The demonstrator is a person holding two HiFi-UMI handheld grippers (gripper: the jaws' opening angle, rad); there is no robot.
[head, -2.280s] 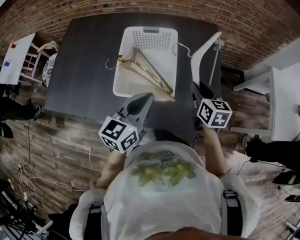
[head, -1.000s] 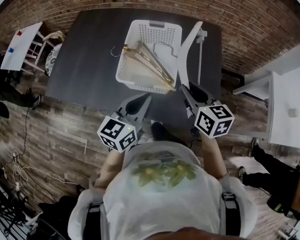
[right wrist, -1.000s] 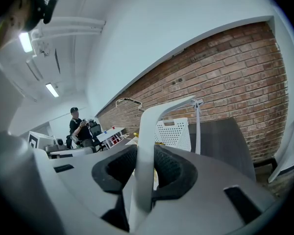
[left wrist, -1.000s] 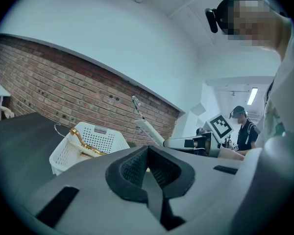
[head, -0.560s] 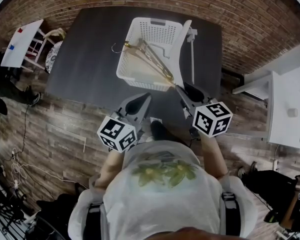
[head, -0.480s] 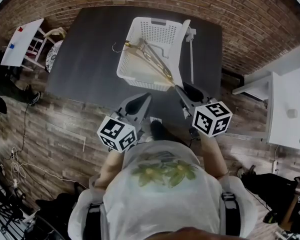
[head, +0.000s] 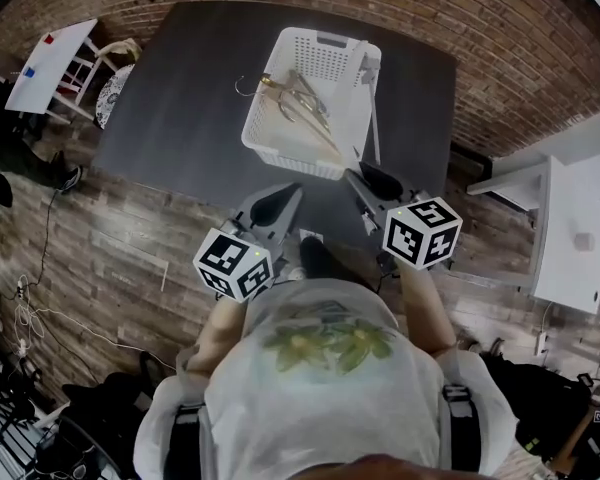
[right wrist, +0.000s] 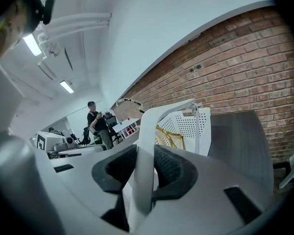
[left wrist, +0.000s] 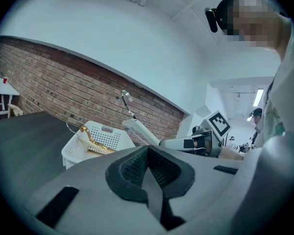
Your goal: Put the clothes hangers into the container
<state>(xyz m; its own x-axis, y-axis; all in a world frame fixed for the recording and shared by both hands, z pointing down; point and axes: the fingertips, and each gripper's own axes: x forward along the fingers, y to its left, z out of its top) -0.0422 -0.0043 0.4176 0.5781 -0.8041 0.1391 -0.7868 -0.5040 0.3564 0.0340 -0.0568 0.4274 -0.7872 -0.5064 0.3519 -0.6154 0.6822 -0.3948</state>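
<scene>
A white perforated basket (head: 332,56) stands on the dark table (head: 180,88) and holds gold and wooden hangers (head: 300,113). My right gripper (head: 365,180) is shut on one arm of a white plastic hanger (head: 363,88), which reaches out over the basket's right rim. In the right gripper view the white hanger (right wrist: 144,170) runs up between the pads, with the basket (right wrist: 188,126) beyond it. My left gripper (head: 275,200) hangs at the table's near edge, shut and empty. The left gripper view shows its closed jaws, the basket (left wrist: 83,146) and the white hanger (left wrist: 142,131).
A brick wall runs behind the table. A white desk (head: 565,228) stands to the right; a small white table (head: 50,63) and a chair (head: 120,58) stand to the left. The floor is wood planks. A person (right wrist: 99,124) stands far off in the right gripper view.
My right gripper has carried the white hanger leftward, from beside the basket to over its right rim. The left gripper has stayed where it was.
</scene>
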